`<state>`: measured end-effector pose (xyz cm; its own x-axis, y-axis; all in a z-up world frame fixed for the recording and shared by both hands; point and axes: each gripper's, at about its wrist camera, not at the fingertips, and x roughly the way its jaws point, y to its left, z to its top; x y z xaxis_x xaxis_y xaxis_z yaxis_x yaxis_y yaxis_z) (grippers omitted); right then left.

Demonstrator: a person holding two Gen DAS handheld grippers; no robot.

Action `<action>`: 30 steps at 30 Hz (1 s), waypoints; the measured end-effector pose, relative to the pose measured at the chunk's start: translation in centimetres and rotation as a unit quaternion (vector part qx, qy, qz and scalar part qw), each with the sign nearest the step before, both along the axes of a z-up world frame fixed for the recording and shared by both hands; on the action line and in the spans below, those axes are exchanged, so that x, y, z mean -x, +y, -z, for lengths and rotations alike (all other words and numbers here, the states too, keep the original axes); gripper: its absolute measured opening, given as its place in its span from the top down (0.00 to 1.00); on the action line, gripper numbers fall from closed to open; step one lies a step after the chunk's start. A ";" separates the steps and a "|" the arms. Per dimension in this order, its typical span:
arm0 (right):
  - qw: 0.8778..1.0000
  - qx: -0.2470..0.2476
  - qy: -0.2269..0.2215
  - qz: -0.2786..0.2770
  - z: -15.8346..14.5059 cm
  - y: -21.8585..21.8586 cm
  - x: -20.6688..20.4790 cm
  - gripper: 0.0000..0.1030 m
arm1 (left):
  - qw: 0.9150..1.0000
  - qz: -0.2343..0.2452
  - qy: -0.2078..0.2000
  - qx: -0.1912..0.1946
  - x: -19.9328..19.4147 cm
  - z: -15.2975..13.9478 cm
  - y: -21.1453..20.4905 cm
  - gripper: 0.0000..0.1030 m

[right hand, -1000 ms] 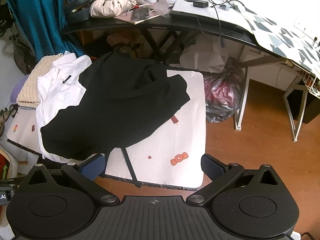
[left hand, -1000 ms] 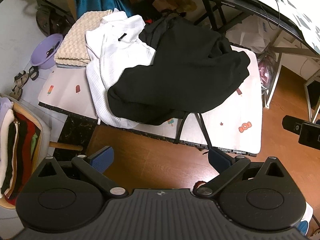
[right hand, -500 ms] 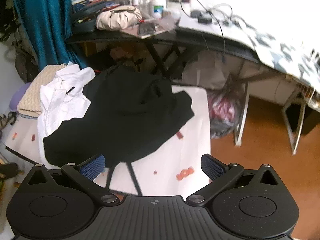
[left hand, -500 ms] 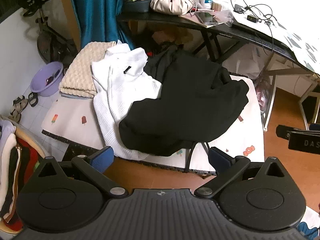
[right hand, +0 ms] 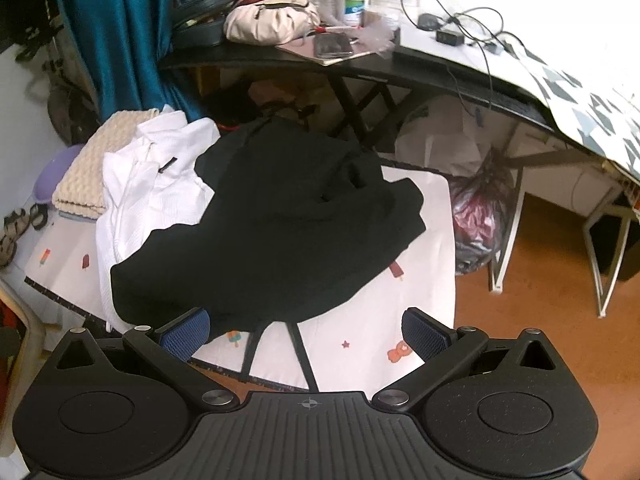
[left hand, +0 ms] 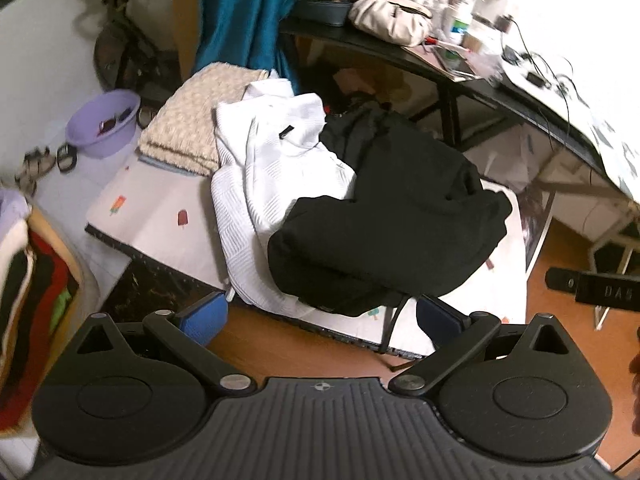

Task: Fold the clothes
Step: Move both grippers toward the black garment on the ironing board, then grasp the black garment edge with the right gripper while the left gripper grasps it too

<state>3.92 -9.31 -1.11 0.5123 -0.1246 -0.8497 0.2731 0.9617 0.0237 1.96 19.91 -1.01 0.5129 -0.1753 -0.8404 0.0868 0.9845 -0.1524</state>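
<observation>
Currently, a crumpled black garment (right hand: 288, 224) is lying on a small table (right hand: 424, 280) with a white patterned cover, overlapping a white garment (right hand: 148, 184) beside a folded beige towel (right hand: 88, 172). Both the left gripper (left hand: 320, 316) and right gripper (right hand: 306, 330) are hovering before the table's near edge, jaws spread wide, holding nothing.

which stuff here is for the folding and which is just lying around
For the job: black garment, white garment, beige knit, table, both open grippers.

Lying about: purple basin, bag on desk, sandals.
</observation>
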 end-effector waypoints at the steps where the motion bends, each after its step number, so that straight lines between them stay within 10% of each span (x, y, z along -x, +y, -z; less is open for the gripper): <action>1: 1.000 0.003 0.002 -0.004 -0.1 0.4 -0.2 0.01 | 1.000 -0.002 0.003 -0.001 -0.2 0.1 0.1 0.00; 23: 1.000 0.009 0.000 -0.015 0.9 -2.7 -1.3 0.01 | 0.999 0.031 0.026 -0.036 -3.5 3.1 -3.9 0.00; 30: 1.000 -0.001 0.001 -0.009 4.0 -7.4 -4.2 0.01 | 0.993 0.035 0.021 -0.109 -7.7 6.5 -7.3 0.01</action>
